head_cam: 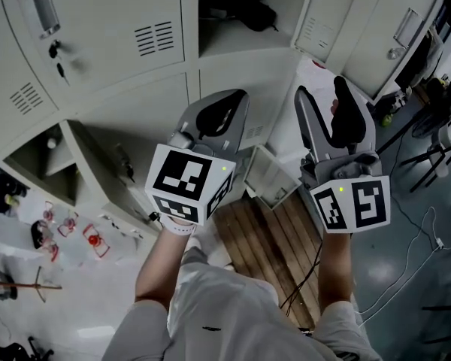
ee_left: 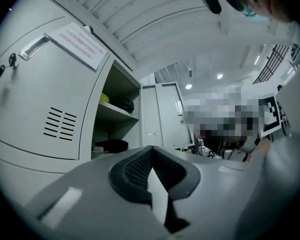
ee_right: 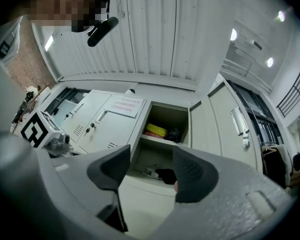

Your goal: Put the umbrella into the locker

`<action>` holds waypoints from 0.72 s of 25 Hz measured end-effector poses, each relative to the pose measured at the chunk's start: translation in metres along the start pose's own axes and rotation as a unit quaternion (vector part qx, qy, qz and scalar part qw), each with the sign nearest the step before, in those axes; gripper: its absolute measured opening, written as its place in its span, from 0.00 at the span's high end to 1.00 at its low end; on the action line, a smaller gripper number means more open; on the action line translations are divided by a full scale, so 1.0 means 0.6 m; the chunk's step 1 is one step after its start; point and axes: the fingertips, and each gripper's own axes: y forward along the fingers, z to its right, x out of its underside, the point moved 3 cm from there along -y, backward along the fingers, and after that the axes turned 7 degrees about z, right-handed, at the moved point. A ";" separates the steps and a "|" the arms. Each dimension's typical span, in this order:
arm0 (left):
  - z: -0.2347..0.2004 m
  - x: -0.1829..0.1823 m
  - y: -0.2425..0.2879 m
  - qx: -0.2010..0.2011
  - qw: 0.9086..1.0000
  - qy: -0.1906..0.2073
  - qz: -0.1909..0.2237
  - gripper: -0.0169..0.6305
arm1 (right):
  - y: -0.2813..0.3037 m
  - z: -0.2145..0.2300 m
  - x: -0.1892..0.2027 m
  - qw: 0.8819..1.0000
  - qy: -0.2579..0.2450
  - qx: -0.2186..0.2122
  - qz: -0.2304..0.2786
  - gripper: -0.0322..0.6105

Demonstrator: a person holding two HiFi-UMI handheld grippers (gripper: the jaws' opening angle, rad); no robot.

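The umbrella (ee_left: 111, 145), as far as I can make out, is the dark, low bundle on the lower shelf of the open locker (ee_left: 97, 114). It lies flat, with its long axis running left to right across the opening. I cannot tell which end is the handle, and from the right side one jaw hides part of it.

Neither claw holds it. The left gripper (head_cam: 237, 96) has its black ribbed pads pressed together with nothing between them. The right gripper (head_cam: 323, 92) has its jaws spread wide, with only air and the far locker showing in the gap. Both point slightly upward toward the cabinet and stand well short of it.

The upper shelf of the same compartment holds a yellow packet (ee_right: 156, 130) on something red, with a black lump (ee_right: 175, 134) just to its right. A small pale item lies near the dark bundle on the lower shelf.

The cabinet is smooth grey-white sheet metal. Its door (ee_right: 225, 134) hangs open to the right and carries a shiny bar handle (ee_right: 238, 120). The closed door (ee_left: 35, 99) to the left has a block of slotted vents (ee_left: 60, 124), a printed paper notice (ee_left: 79, 45) and a key (ee_left: 12, 60) in its lock.

Lower doors on the left stand ajar. A slatted wooden board (head_cam: 267, 239) lies on the glossy floor near the person's feet, with a cable across it.
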 end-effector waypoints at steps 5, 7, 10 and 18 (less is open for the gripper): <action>0.014 0.017 -0.032 0.003 1.000 -0.019 0.007 0.95 | -0.047 -0.021 0.016 1.000 -0.005 0.010 -0.019 0.57; 0.019 0.028 -0.041 0.003 1.000 -0.023 0.012 0.95 | -0.067 -0.028 0.037 0.999 -0.011 0.020 -0.028 0.60; 0.032 0.049 -0.054 0.004 1.000 -0.027 0.006 0.95 | -0.103 -0.038 0.074 0.998 -0.003 0.037 -0.050 0.63; 0.040 0.086 -0.098 -0.011 0.998 -0.056 0.000 0.95 | -0.160 -0.028 0.109 0.992 0.017 0.090 -0.085 0.86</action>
